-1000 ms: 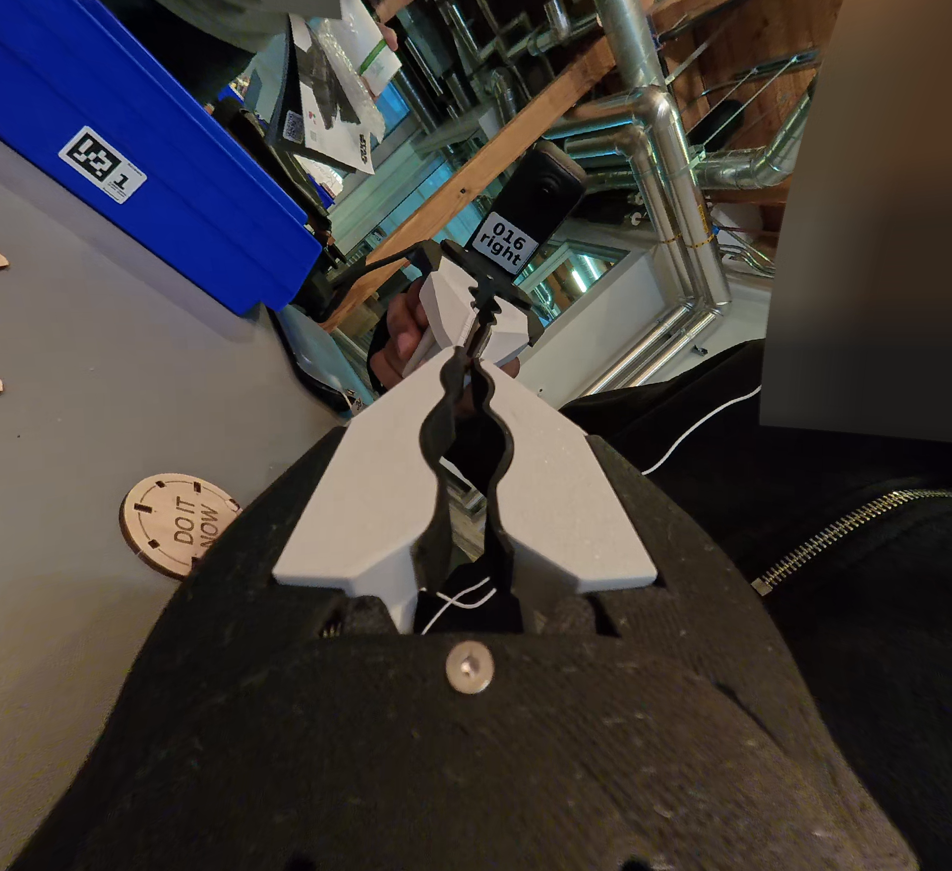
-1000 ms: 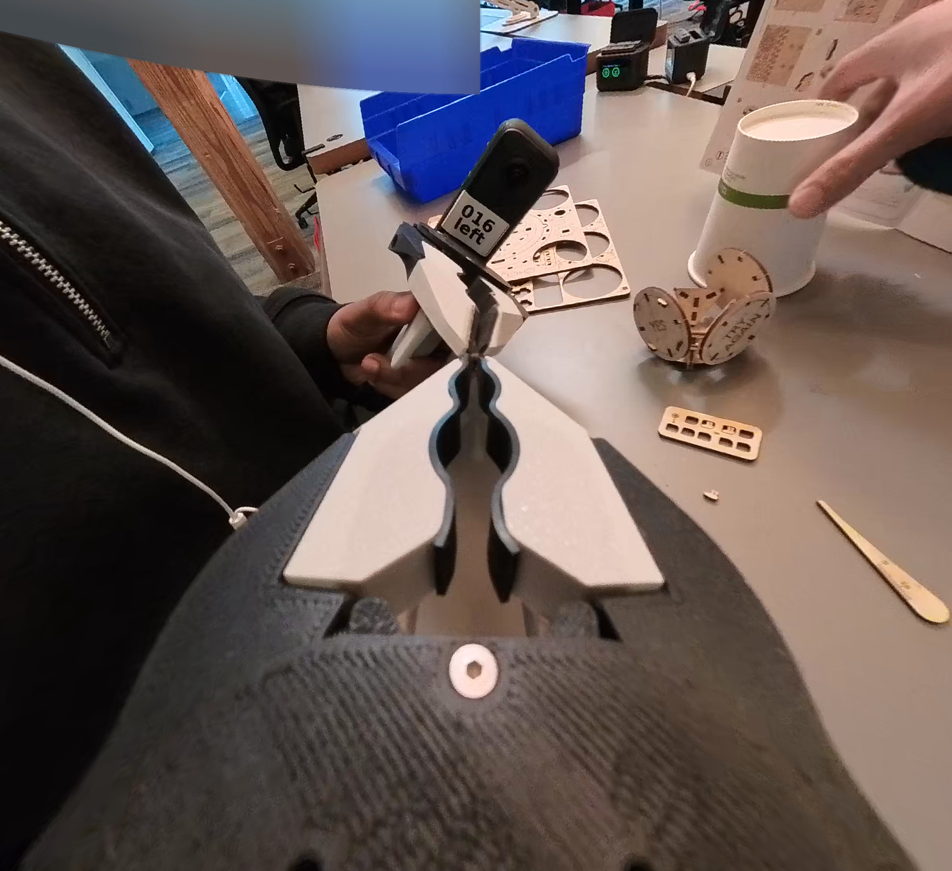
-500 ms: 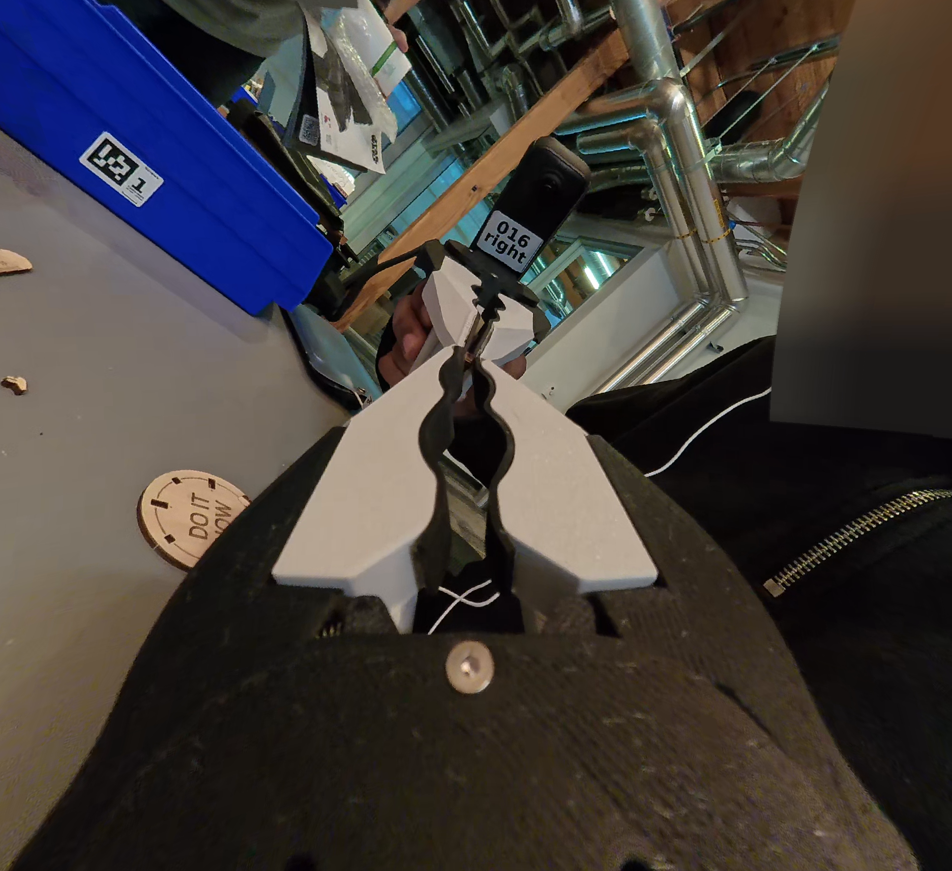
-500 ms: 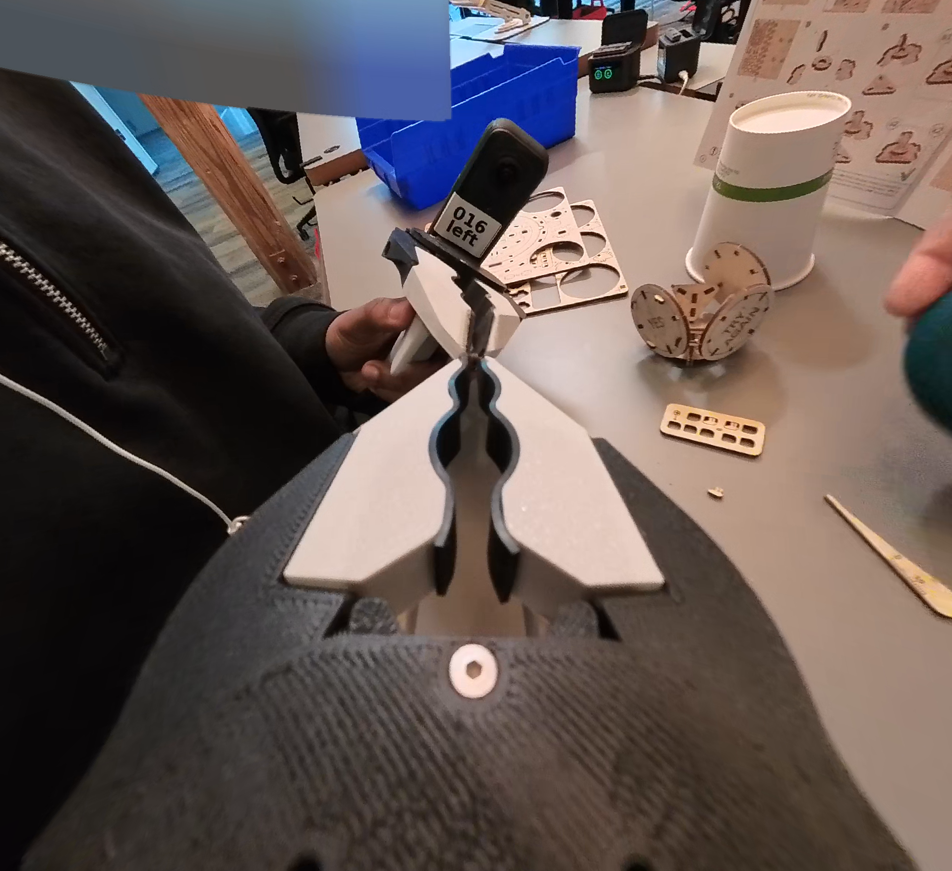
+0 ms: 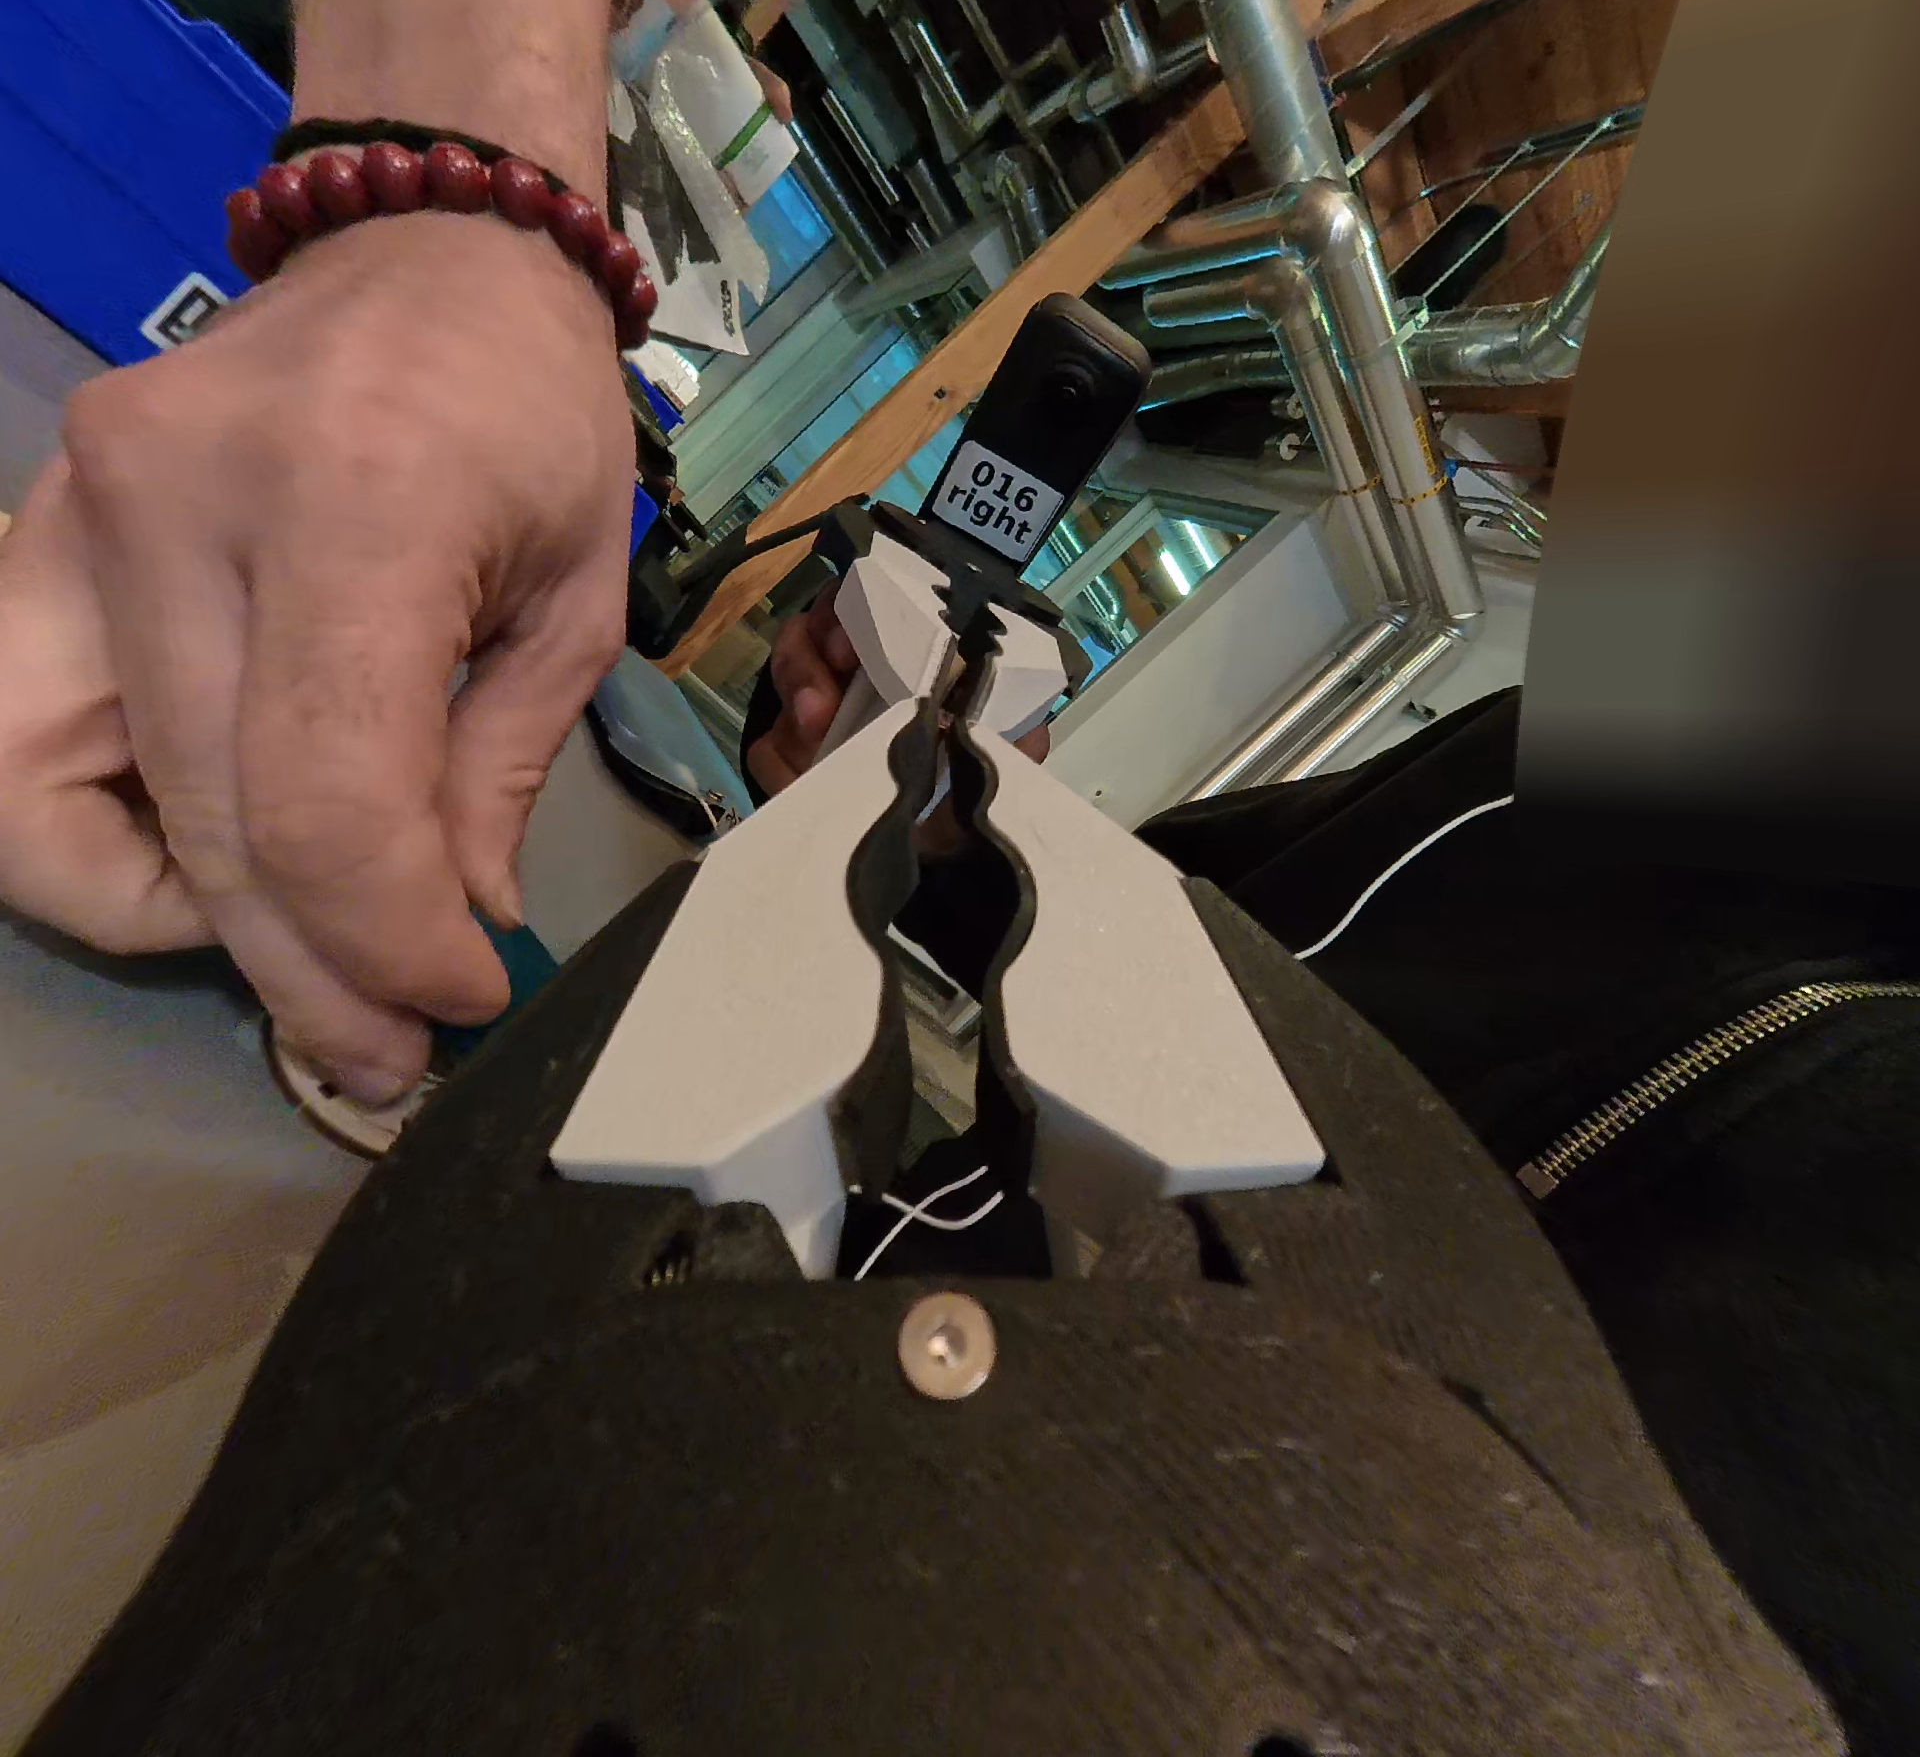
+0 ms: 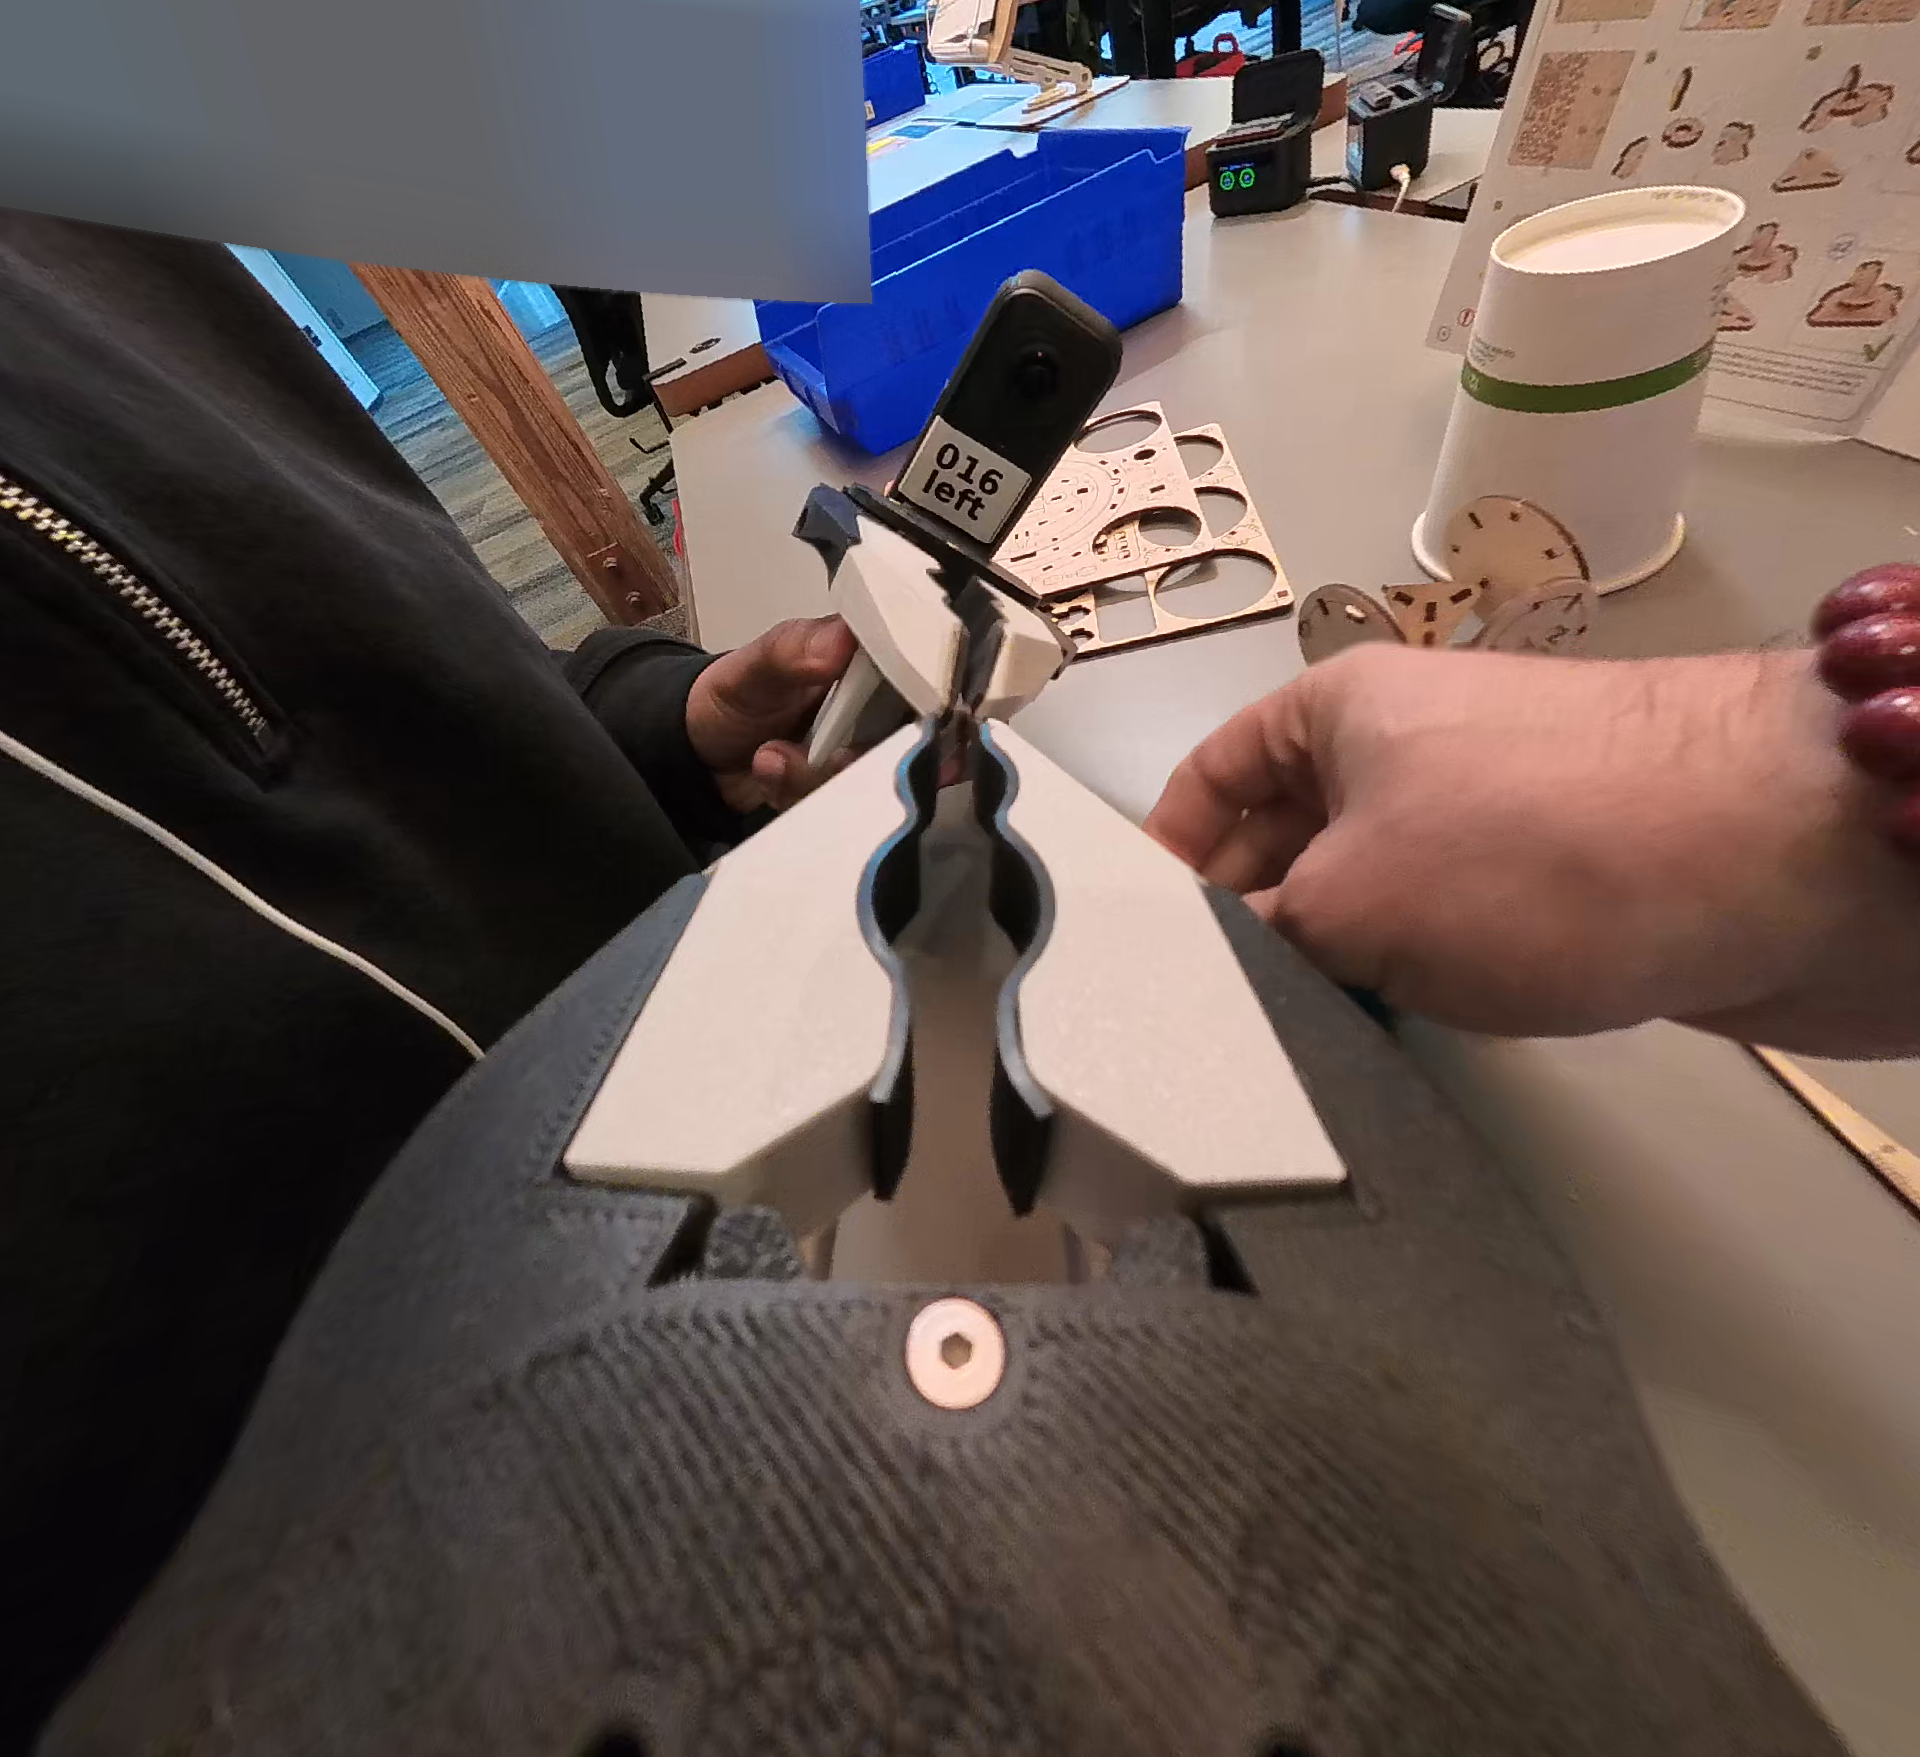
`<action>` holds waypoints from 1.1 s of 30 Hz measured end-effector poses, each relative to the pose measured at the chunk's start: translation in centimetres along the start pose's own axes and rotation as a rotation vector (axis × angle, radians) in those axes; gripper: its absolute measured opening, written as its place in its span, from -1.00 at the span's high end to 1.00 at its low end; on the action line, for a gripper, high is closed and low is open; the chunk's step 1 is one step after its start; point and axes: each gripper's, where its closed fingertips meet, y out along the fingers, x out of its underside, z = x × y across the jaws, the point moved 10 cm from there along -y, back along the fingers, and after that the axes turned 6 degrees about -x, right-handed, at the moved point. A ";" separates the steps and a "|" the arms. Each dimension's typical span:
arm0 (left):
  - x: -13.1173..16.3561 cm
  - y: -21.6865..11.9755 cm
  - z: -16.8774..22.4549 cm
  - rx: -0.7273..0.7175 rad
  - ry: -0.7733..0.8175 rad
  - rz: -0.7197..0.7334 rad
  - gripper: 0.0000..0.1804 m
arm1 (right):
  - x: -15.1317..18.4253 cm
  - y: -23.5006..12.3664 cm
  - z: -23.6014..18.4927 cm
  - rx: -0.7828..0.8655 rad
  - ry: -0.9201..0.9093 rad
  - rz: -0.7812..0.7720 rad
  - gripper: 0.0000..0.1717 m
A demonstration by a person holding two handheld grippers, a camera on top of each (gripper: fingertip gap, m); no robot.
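1. Right gripper: its fingers stand a narrow slit apart, tip to tip with the left gripper, whose fingers are closed tip on tip. Whether either pinches anything cannot be told. Both hang by the counter's left edge, in front of a black jacket.
2. A second person's hand, with a red bead bracelet, reaches in just beside both grippers and fills the open room on that side. Its fingertips press a wooden disc on the counter, and a teal thing shows under the hand.
3. A thin wooden strip lies near the right border, well apart from the grippers.
4. Open counter lies between the hand and a cut-out wooden sheet lying flat.
5. A small wooden assembly stands just beside a white cup, which is set mouth down.
6. A blue bin sits near the counter's left edge. Its contents cannot be told.
7. An instruction sheet stands behind the cup, and black chargers sit at the far edge.
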 end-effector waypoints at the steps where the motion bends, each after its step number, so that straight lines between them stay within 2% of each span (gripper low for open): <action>1: 0.0 0.0 0.0 0.003 -0.004 0.003 1.00 | 0.0 0.0 0.0 -0.002 0.000 0.002 0.94; 28: 0.3 0.2 -0.1 -0.012 -0.008 -0.001 1.00 | 0.0 -0.1 -0.2 0.056 -0.029 -0.034 1.00; 33: 0.0 -0.2 0.1 -0.025 0.016 0.026 0.86 | 0.0 -1.3 0.3 0.136 -0.002 -0.011 1.00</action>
